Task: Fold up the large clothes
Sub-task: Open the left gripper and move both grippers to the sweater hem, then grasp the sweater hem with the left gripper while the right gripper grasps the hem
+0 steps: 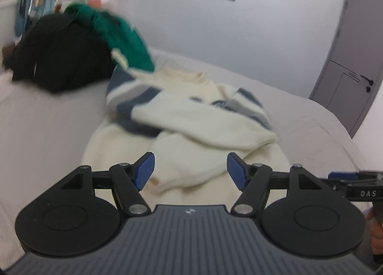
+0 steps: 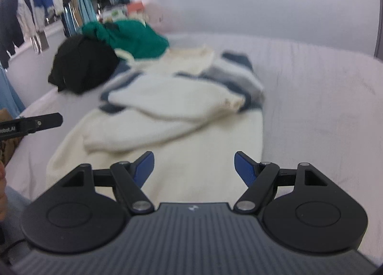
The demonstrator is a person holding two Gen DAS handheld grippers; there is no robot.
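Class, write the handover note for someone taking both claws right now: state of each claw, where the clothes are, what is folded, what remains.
Left claw: open, empty, above the near hem of the cream sweater.
Right claw: open, empty, above the same hem.
Cream sweater with blue stripes lies flat on the bed, both sleeves already folded across the chest.
Black garment and green garment sit piled at the far end of the bed, unfolded.
Left to do: likely fold the sweater's body up from the hem, then do the pile.
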